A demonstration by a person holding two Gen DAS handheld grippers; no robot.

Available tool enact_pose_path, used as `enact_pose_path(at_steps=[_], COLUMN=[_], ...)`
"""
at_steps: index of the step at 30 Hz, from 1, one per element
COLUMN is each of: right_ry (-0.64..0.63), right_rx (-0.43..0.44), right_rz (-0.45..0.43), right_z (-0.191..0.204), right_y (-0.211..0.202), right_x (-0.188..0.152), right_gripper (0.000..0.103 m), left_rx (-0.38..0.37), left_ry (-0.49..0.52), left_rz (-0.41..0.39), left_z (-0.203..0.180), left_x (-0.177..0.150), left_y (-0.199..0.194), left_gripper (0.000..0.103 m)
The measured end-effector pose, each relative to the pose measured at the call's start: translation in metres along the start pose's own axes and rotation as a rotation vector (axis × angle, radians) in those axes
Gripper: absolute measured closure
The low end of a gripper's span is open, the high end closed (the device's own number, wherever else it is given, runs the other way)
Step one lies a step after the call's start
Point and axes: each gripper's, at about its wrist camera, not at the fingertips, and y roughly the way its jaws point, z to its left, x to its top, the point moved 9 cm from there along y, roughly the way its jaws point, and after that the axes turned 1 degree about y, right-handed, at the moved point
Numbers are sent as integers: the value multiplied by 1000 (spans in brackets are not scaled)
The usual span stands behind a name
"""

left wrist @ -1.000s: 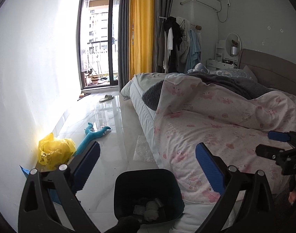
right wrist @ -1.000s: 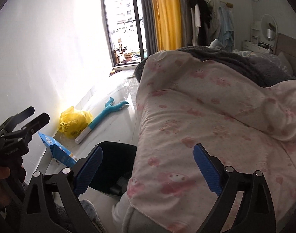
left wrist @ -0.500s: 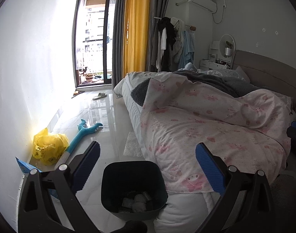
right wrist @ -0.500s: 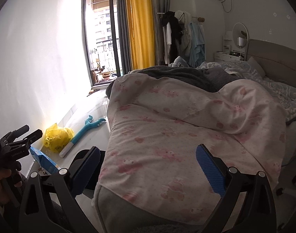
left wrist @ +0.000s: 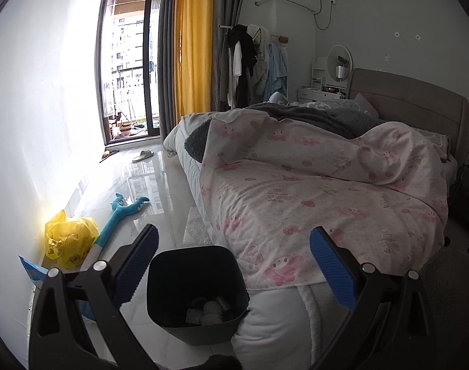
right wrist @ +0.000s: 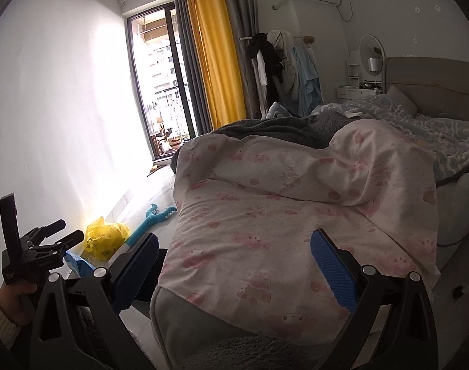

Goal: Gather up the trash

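Observation:
A dark bin (left wrist: 176, 265) stands on the floor at the bed's foot corner, with crumpled trash (left wrist: 211, 308) inside. My left gripper (left wrist: 234, 265) is open and empty, held above and behind the bin. A yellow plastic bag (left wrist: 69, 240) and a blue packet (left wrist: 34, 273) lie by the left wall. My right gripper (right wrist: 234, 265) is open and empty over the foot of the bed. The right wrist view also shows the yellow bag (right wrist: 105, 237), the blue packet (right wrist: 80, 263) and the left gripper's body (right wrist: 40, 252) at far left.
The bed with a pink quilt (left wrist: 311, 191) fills the right side. A blue toy (left wrist: 120, 212) and a bubble-wrap sheet (left wrist: 196, 228) lie on the glossy floor (left wrist: 154, 191). A slipper (left wrist: 143, 155) lies near the balcony door. White wall runs along the left.
Both grippers have pulled back and risen. The bin now shows further off and whole in the left wrist view. The right wrist view has lifted above the bed's foot.

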Motion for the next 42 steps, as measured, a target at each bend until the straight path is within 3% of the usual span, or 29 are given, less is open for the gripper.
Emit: enact_pose_path(at_steps=[42], right_ry=[-51], right_rx=[14], right_rz=[0], right_z=[10], right_y=[-2], right_x=[-3], right_gripper=[3], left_rx=[-25], left_ry=[-25], left_rz=[-13], left_z=[1], left_x=[1], left_y=[-2], left_gripper=[3])
